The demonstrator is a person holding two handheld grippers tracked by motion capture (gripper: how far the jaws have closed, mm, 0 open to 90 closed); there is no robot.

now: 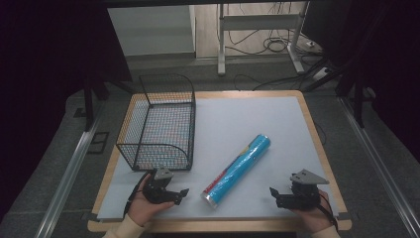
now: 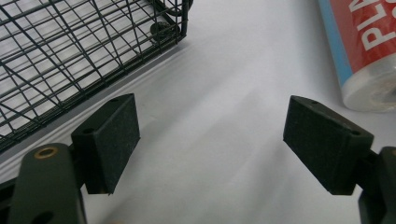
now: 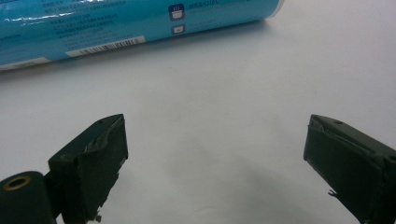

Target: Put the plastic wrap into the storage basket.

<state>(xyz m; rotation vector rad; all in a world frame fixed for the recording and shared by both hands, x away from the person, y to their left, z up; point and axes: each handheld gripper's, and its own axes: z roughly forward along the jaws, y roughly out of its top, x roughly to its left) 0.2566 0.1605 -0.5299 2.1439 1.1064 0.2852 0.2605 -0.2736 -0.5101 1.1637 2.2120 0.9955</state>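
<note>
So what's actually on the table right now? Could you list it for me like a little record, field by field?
surface: pale grey mat on a wood-edged table
basket: black wire basket, far left part of the mat, nothing visible inside
tube: blue wrapped tube, lying on its side, diagonal, mid-mat, right of the basket
left tool: held in a hand near the basket's front corner, jaws open, holding nothing
right tool: held in a hand at the near right edge, jaws open, holding nothing
contact: neither tool touches the tube
</note>
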